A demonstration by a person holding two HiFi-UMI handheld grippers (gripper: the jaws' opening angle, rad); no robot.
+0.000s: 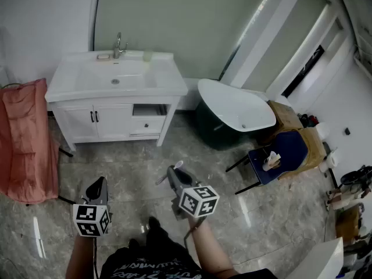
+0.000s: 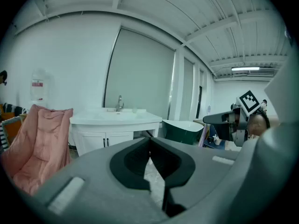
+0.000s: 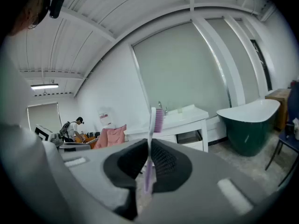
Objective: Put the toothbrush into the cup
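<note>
A pale cup stands on the white sink vanity, right of the faucet, far ahead of both grippers. The cup also shows small in the right gripper view. My right gripper is shut on a toothbrush, which stands upright between the pads, pink bristles on top. In the head view the right gripper hangs over the marble floor, pointing toward the vanity. To its left my left gripper is held at about the same distance. Its tips meet with nothing between them.
A pink fabric chair stands left of the vanity. A dark green bathtub sits to the vanity's right, with cardboard boxes and a blue chair beyond it. A person stands far off in the right gripper view.
</note>
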